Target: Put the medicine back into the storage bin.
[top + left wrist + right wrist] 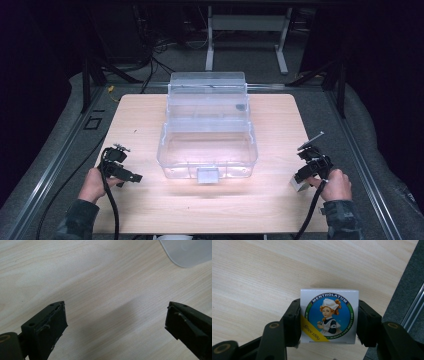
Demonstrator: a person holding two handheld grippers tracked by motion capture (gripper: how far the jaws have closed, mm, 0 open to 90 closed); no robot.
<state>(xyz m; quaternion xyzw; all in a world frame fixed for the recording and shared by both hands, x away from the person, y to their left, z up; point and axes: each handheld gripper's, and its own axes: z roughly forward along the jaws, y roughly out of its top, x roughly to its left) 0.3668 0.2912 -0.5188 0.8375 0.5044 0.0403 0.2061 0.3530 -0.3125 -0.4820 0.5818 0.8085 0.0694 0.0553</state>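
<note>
From the high view I see the wooden table [150,210] with a clear plastic box [207,150] at its centre, lid swung up at the 12 o'clock side. My left gripper [131,176] sits at about 8 o'clock from the box, near the table's left edge, held low over the wood. My right gripper [306,176] is at about 4 o'clock from the box, near the right edge, with a small white carton [299,186] at its tips.

In the left gripper view the left gripper [116,320] has its jaws spread wide apart with nothing between them, just bare wood beneath. A corner of the clear plastic box [186,252] shows at 1 o'clock.

In the right gripper view the right gripper [329,321] is clamped on the small white carton [329,315], one black pad pressed against each side. The carton's face carries a round Mentholatum emblem and a yellow "Since 1889" stripe. It sits over the table close to the edge, with dark floor mat [409,277] at 3 o'clock.
</note>
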